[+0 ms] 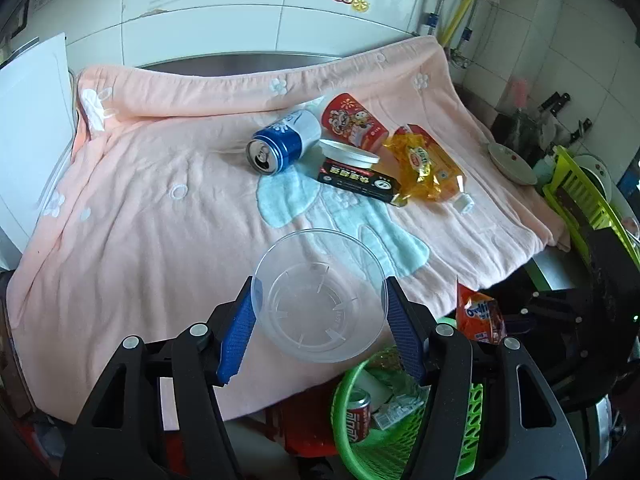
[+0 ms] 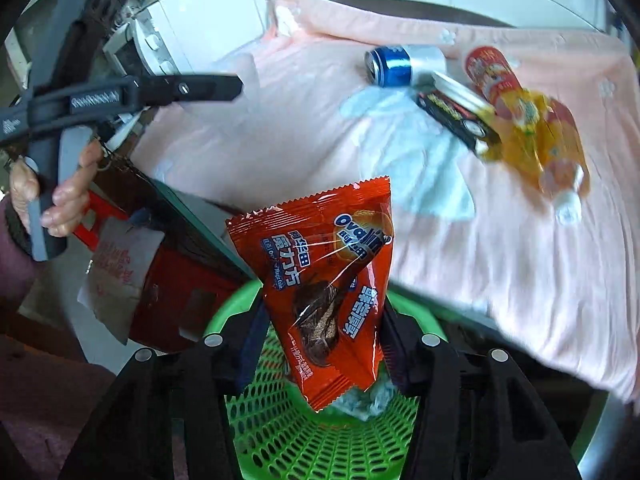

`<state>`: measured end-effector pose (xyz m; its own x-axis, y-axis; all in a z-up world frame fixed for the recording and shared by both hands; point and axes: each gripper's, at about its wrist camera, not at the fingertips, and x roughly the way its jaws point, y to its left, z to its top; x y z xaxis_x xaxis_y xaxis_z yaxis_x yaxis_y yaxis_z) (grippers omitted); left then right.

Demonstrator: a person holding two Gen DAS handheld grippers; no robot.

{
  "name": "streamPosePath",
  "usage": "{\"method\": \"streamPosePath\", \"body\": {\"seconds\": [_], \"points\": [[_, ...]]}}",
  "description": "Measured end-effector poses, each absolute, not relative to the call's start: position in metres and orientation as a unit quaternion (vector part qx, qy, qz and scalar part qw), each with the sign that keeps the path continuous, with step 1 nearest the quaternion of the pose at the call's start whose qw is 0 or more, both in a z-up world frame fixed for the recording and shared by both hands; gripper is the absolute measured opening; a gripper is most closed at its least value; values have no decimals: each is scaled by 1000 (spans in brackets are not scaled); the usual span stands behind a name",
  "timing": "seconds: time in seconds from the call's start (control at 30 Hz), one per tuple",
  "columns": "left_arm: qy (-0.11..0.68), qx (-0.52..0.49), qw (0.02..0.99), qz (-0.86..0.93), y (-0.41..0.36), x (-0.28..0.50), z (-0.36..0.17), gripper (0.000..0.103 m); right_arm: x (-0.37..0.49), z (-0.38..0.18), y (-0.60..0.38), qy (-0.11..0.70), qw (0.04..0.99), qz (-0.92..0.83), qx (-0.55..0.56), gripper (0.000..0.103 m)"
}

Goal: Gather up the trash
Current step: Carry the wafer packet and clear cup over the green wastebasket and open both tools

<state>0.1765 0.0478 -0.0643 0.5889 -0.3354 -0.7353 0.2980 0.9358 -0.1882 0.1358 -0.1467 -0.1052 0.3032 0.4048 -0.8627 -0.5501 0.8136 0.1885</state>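
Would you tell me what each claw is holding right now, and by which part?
The left claw grips the clear plastic bowl across its rim. The right claw pinches the orange snack packet by its lower half, above the green basket.

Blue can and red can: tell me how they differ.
The blue can lies on its side on the pink towel; the red can sits inside the green basket. The blue can shows whole; the red can shows only partly. Both are drink cans.
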Motion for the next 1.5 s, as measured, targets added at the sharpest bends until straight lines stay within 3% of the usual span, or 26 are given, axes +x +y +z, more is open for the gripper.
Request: {"method": "streamPosePath", "body": {"seconds": [0.03,0.1,0.3,1.03,1.27,1.5], "points": [[417,-21,890,-182,44,171,-64,61,128,-110,-151,517,801,296,-60,53],[417,-17,889,-189,35,161,-63,61,115,-115,-157,521,803,283,-50,73],[423,-5,881,-211,11,135,-67,62,76,-125,-172,523,807,274,-21,86],[501,43,818,-279,-81,88,-130,64,15,-96,-247,466,863,188,50,90],[503,41,813,-292,-86,90,-129,78,16,-92,-254,462,867,175,55,90],[492,32,824,-279,-72,106,-114,79,40,-83,-254,453,875,165,50,90]]}}
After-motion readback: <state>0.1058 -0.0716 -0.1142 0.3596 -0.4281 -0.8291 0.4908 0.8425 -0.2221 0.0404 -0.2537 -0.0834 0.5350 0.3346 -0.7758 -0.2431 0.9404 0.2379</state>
